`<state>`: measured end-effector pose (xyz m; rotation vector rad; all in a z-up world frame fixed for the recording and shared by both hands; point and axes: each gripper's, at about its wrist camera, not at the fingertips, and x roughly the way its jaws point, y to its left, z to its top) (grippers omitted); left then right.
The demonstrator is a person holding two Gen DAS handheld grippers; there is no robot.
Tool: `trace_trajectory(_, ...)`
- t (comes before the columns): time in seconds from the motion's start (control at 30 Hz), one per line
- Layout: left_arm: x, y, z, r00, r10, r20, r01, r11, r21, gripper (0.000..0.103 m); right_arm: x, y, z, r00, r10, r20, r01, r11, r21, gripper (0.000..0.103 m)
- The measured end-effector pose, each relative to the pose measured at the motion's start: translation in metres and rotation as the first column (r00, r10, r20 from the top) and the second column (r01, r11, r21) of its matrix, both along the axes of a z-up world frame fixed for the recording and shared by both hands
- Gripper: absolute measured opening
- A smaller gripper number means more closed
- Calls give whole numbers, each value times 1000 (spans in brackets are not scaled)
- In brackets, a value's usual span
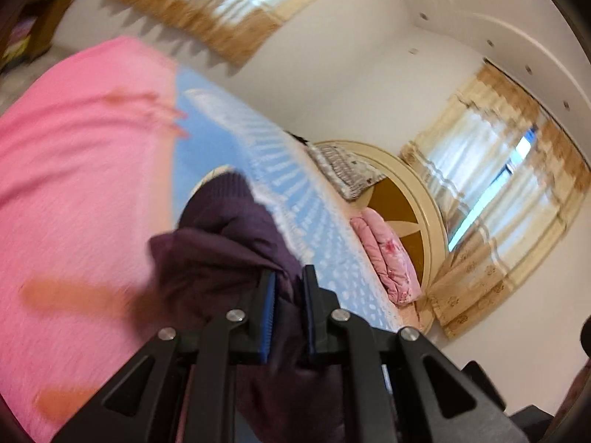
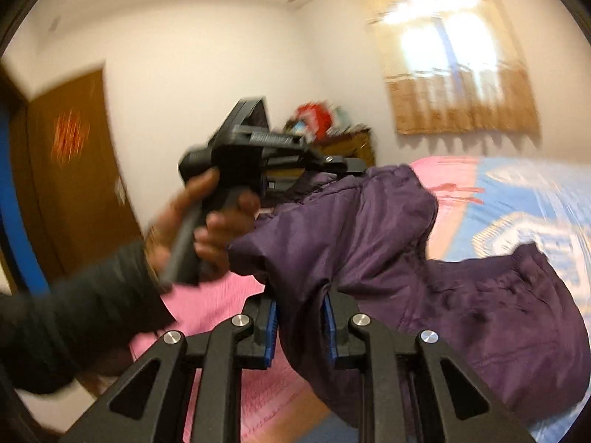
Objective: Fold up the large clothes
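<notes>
A dark purple padded jacket (image 2: 388, 229) is lifted off the bed, its bulk sagging to the right. My right gripper (image 2: 300, 312) is shut on a fold of its fabric, blue pads pressing both sides. In the left wrist view my left gripper (image 1: 290, 288) is shut on another bunch of the purple jacket (image 1: 229, 236), which hangs in front of it. The right wrist view also shows the left gripper (image 2: 343, 164) from the side, held by a hand (image 2: 207, 229) in a dark sleeve, its tips at the jacket's top edge.
The bed carries a pink blanket (image 1: 74, 170) and a blue and white patterned sheet (image 1: 295, 192). A folded pink quilt (image 1: 384, 254) and a pillow (image 1: 343, 170) lie at the round cream headboard (image 1: 417, 199). Curtained windows (image 1: 491, 192), a brown door (image 2: 74, 170), a cluttered wooden dresser (image 2: 351, 140).
</notes>
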<state>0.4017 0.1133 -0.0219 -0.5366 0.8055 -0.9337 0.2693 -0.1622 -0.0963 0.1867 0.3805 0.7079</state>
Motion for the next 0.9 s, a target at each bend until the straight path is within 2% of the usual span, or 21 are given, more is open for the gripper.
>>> trace_trajectory(0.03, 7, -21, 3, 1000, -16, 13, 16, 1000, -9, 14, 4, -19, 1, 1000, -19, -19, 20, 999, 47, 19)
trace_trajectory(0.13, 18, -77, 4, 994, -36, 102, 29, 997, 68, 14, 19, -77, -9, 991, -94, -98, 109, 981, 161, 19)
trace_trajectory(0.17, 27, -107, -4, 990, -46, 131, 33, 994, 103, 14, 22, -97, -19, 984, -117, -135, 143, 970, 197, 18)
trace_trajectory(0.23, 35, -133, -21, 992, -52, 118, 39, 993, 111, 14, 29, -134, -35, 967, -153, -203, 201, 948, 246, 18)
trace_trajectory(0.3, 43, -170, -42, 991, -56, 118, 42, 992, 122, 14, 27, -158, -49, 953, -185, -238, 244, 938, 246, 18)
trace_trajectory(0.4, 46, -200, -53, 991, -89, 100, 81, 993, 85, 14, 20, -191, -69, 931, -222, -288, 294, 927, 234, 18)
trace_trajectory(0.5, 40, -232, -54, 986, -118, 114, 102, 986, 135, 14, 11, -225, -87, 919, -219, -328, 310, 916, 256, 18)
trace_trajectory(0.6, 35, -256, -52, 983, -142, 120, 113, 969, 218, 14, 24, -248, -92, 903, -217, -372, 333, 899, 284, 27)
trace_trajectory(0.63, 33, -265, -53, 983, -143, 118, 109, 960, 256, 14, 30, -254, -92, 896, -230, -380, 350, 892, 284, 36)
trace_trajectory(0.67, 35, -273, -56, 984, -144, 109, 107, 950, 294, 14, 29, -261, -90, 887, -260, -383, 377, 885, 272, 51)
trace_trajectory(0.73, 36, -286, -64, 983, -157, 90, 118, 932, 341, 15, 34, -270, -84, 876, -325, -356, 429, 862, 269, 66)
trace_trajectory(0.83, 35, -299, -73, 984, -165, 73, 119, 897, 426, 17, 34, -288, -62, 873, -361, -328, 457, 838, 297, 66)
trace_trajectory(0.9, 36, -303, -75, 985, -162, 60, 119, 887, 445, 19, 58, -281, -47, 882, -331, -335, 418, 878, 234, 66)
